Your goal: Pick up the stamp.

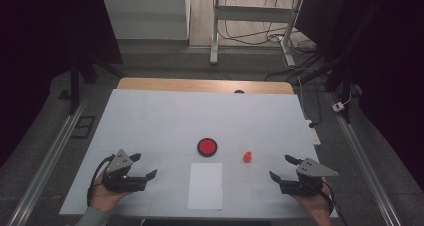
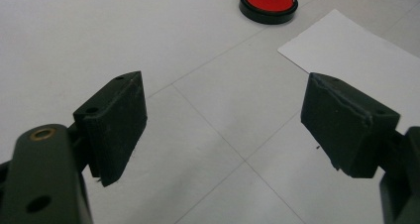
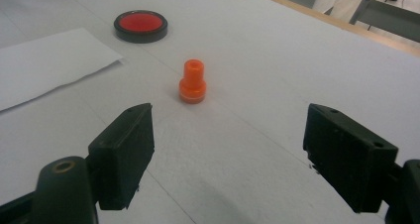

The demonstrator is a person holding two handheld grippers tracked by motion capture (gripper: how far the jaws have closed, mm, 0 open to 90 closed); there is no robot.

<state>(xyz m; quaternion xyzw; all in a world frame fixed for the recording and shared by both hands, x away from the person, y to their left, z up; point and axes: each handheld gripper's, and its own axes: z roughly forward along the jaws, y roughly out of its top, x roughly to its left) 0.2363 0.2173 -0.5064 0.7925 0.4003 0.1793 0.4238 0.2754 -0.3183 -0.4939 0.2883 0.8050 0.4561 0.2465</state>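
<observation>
Two claws, left claw [image 1: 145,165] and right claw [image 1: 281,167], spread, empty; black dish [image 1: 207,147] holds red fill.

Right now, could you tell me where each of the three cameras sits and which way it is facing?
High view: fixed above the person's side, looking forward and down on the white table; the left gripper and right gripper enter from the bottom with the hands.
Left gripper view: rides the left gripper, looking along its wide-apart jaws toward the red disc and white paper.
Right gripper view: rides the right gripper, jaws apart, facing the orange stamp.
Shared: disc, paper and stamp appear in both gripper views.
</observation>
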